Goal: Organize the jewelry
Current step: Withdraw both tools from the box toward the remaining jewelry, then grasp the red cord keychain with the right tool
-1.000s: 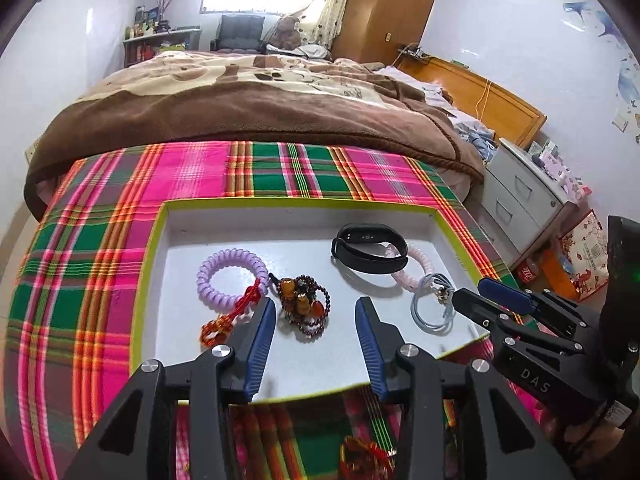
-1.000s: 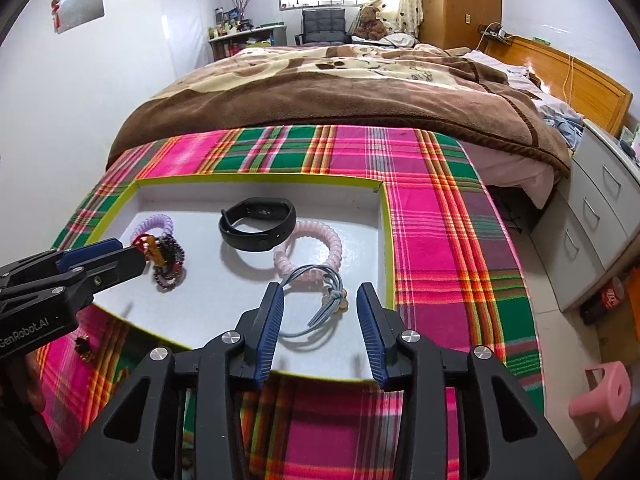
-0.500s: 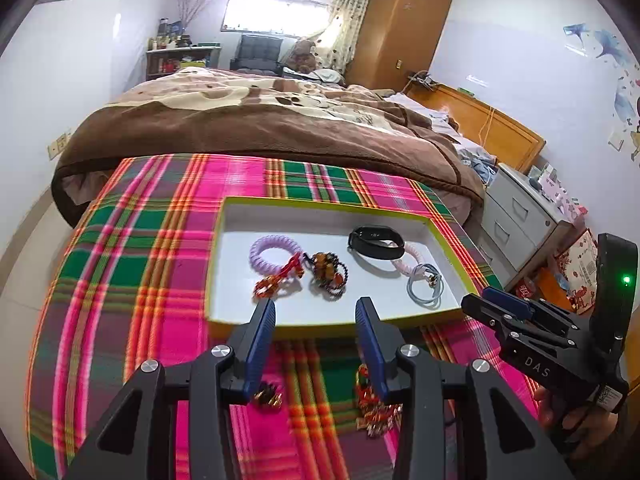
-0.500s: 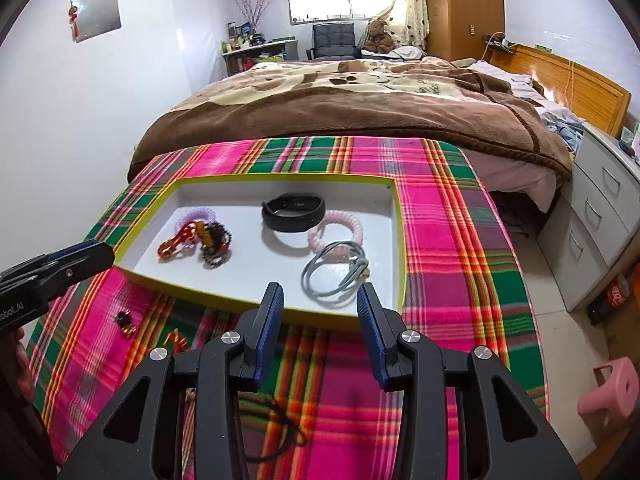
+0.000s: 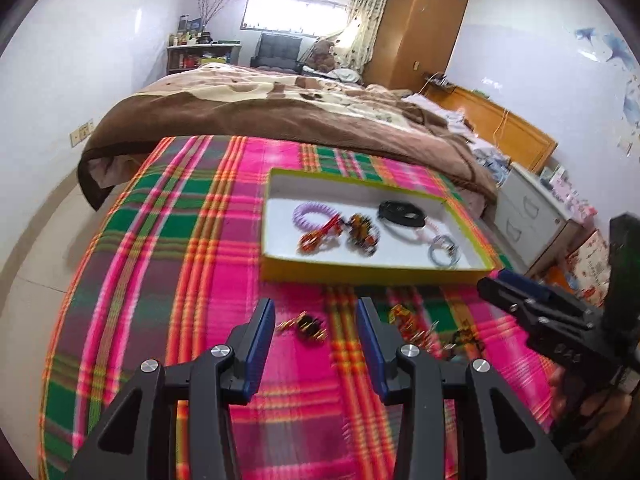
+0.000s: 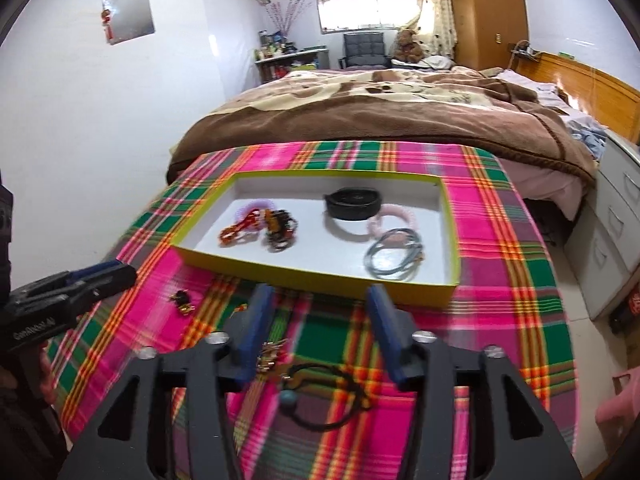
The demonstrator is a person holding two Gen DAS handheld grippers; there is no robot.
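A yellow-rimmed white tray [image 6: 312, 276] on the plaid cloth holds a purple coil [image 5: 310, 216], a red bead bracelet [image 6: 236, 228], a dark bead bracelet [image 6: 280, 228], a black band [image 6: 352, 202], a pink coil [image 6: 394, 216] and grey hair ties [image 6: 394, 254]. In front of it lie a black-gold piece [image 5: 308, 324], gold bits [image 6: 272, 354] and a black cord with a teal bead [image 6: 324, 396]. My left gripper [image 5: 316, 308] is open above the cloth, holding nothing. My right gripper [image 6: 319, 292] hovers over the cord, its jaws opening with nothing between them.
The plaid cloth [image 5: 180, 260] drops off at its left and near edges. Behind the tray is a bed with a brown blanket [image 5: 280, 120]. White drawers [image 6: 612, 240] and a pink stool [image 6: 620, 404] stand to the right.
Both grippers have drawn back from the tray, which now lies farther off. Loose pieces on the cloth have come into view. The right jaws stand wider.
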